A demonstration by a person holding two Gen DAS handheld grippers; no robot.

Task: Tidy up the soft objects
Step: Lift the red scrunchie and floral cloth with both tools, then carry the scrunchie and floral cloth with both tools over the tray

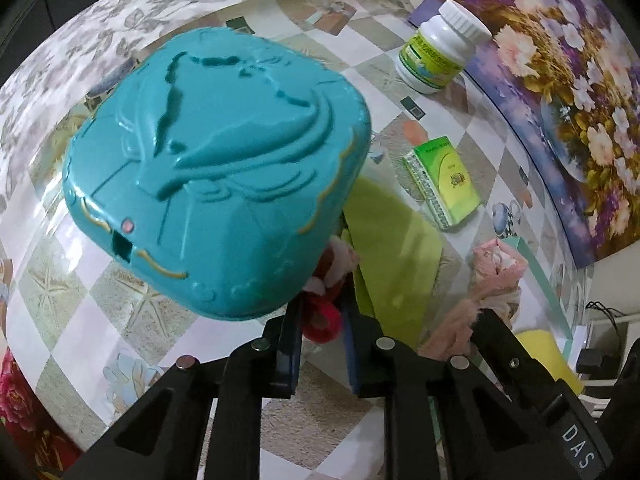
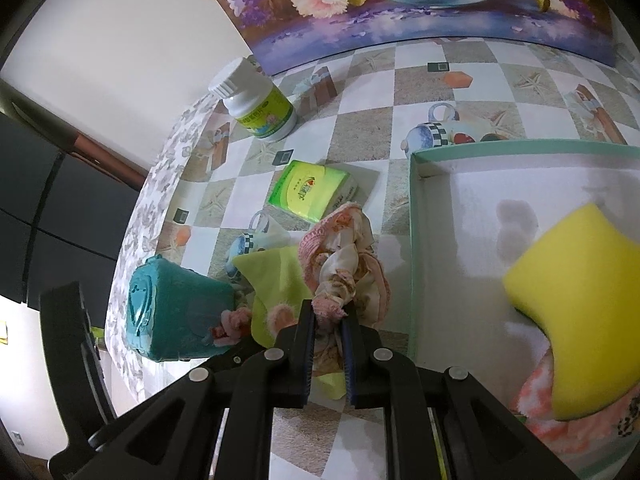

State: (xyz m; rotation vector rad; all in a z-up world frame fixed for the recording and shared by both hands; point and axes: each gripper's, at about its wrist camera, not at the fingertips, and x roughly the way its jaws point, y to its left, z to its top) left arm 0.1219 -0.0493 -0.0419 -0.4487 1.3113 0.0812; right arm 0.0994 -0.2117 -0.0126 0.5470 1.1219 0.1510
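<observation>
The right gripper (image 2: 329, 314) has its fingers clamped on a crumpled pink floral cloth (image 2: 344, 264), bunched and frilly-edged.

**Hidden and cut off**

The teal box (image 1: 216, 168) is covering most of the red fluffy thing (image 1: 322, 316) between my left fingers. The frame edge is cutting off the yellow sponge (image 2: 580, 320) and the tray (image 2: 416, 240).

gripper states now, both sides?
Left gripper: closed on red-pink fluffy item.
Right gripper: closed on pink floral cloth.
</observation>
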